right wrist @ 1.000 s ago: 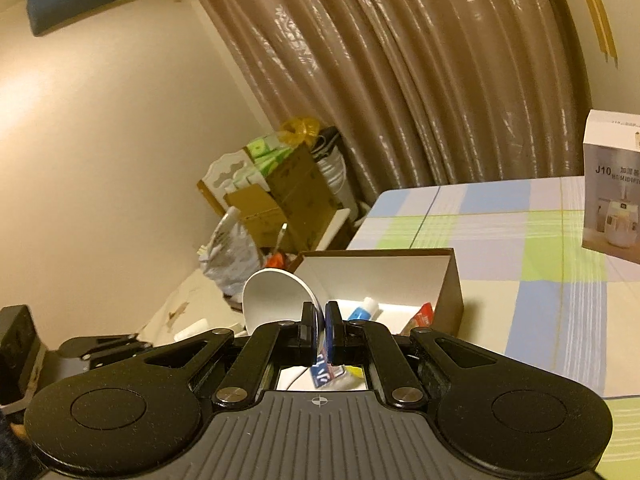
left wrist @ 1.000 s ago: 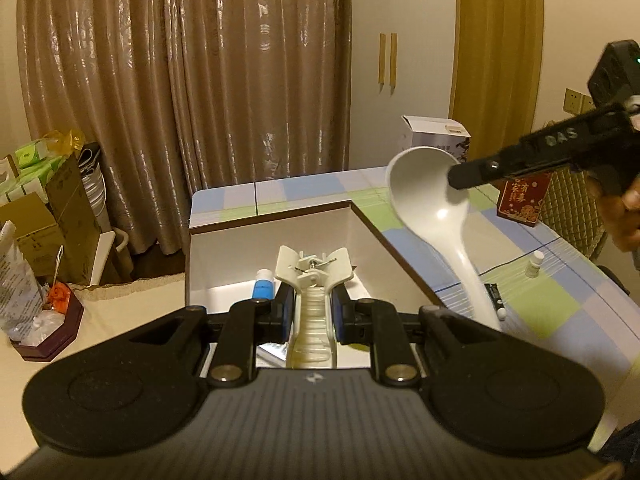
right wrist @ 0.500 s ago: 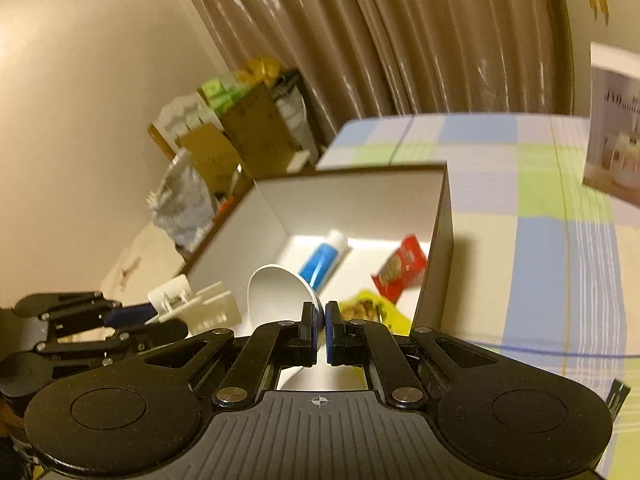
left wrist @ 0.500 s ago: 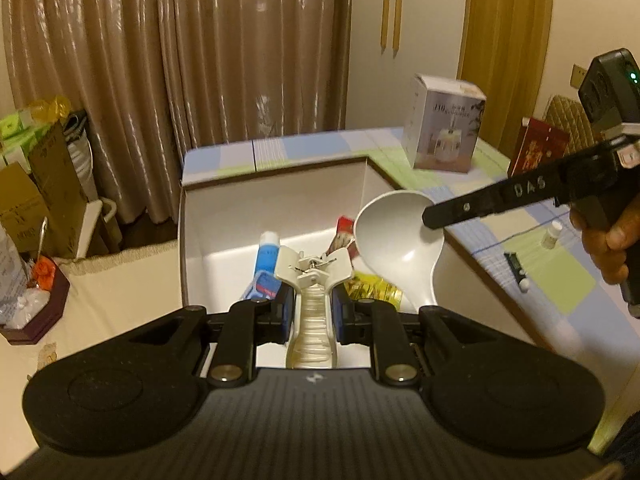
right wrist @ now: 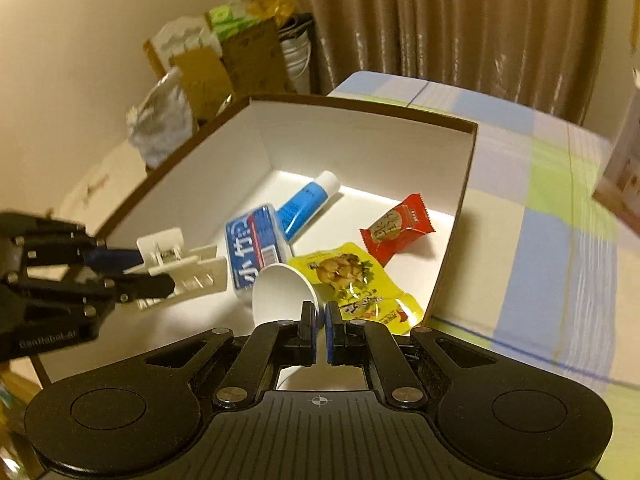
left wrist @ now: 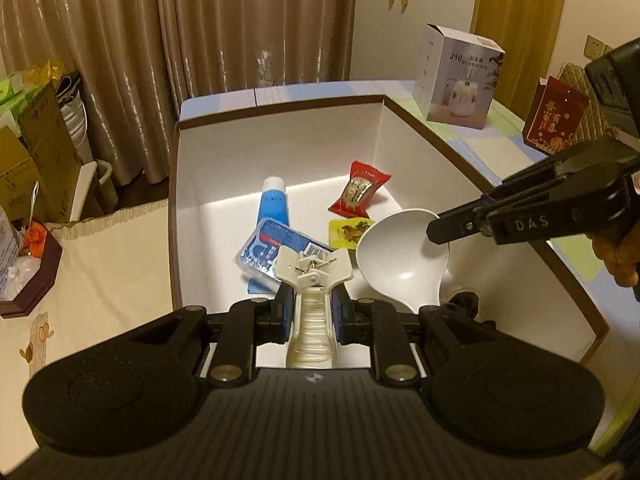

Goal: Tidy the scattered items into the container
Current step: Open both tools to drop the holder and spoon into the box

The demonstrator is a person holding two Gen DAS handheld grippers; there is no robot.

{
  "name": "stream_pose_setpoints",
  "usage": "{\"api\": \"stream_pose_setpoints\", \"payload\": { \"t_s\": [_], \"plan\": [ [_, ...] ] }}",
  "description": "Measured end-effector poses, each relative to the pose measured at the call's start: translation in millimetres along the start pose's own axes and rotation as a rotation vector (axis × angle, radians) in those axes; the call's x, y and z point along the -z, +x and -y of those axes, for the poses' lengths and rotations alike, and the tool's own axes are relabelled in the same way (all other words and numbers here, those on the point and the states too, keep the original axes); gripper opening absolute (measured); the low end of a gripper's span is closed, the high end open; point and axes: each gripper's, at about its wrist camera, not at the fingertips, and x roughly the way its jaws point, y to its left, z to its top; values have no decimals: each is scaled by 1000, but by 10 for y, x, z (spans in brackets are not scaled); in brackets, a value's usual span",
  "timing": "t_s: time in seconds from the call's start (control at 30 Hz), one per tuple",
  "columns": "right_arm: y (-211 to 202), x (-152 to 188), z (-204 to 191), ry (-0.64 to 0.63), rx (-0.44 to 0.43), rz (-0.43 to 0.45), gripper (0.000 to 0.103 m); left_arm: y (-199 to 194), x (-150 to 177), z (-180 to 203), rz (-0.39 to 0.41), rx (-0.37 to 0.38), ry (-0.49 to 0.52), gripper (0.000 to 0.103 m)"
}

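Each camera sits behind its jaws, looking steeply down, close. Both share the box (left wrist: pixel 280 106) (right wrist: pixel 360 106) ahead of them.

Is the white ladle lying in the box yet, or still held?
Still held: the right gripper pinches the ladle by its bowl rim over the box.

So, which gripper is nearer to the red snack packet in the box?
Right. The right gripper, holding the ladle, hangs beside the red snack packet; the left gripper, holding the clip, is farther.

Glossy white plastic ladle (left wrist: pixel 400 258); smooth matt white cardboard box (left wrist: pixel 280 152); shiny foil packets (right wrist: pixel 396 229); sheeny curtain (left wrist: pixel 200 20), upper left.
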Motion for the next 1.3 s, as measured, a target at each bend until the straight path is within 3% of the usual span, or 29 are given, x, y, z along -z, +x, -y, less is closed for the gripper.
{"api": "stream_pose_setpoints", "payload": {
  "t_s": [0.47, 0.5, 0.53, 0.6, 0.63, 0.8, 0.93, 1.2, 1.3],
  "plan": [
    [142, 90, -173, -202, 62, -36, 8, 117, 39, 70, -37, 10, 9, 16],
    [144, 93, -172, -208, 57, -36, 13, 124, 38, 74, -39, 10, 10, 16],
    [140, 95, -174, -215, 46, -36, 22, 129, 46, 75, -42, 11, 10, 16],
    [81, 105, -226, -251, 3, 5, 98, 141, 53, 79, -47, 11, 9, 16],
    [51, 115, -268, -265, 2, 30, 103, 150, 50, 82, -50, 11, 10, 16],
    [113, 160, -360, -308, 2, 14, 103, 219, 77, 111, -80, 12, 11, 17],
    [110, 190, -375, -333, -13, 1, 103, 236, 110, 134, -102, -7, 25, 39],
    [55, 278, -446, -373, -32, -23, 103, 204, 113, 179, -124, -17, 35, 60],
    [32, 312, -459, -371, -37, -25, 103, 173, 107, 209, -126, -20, 36, 63]
  ]
}}
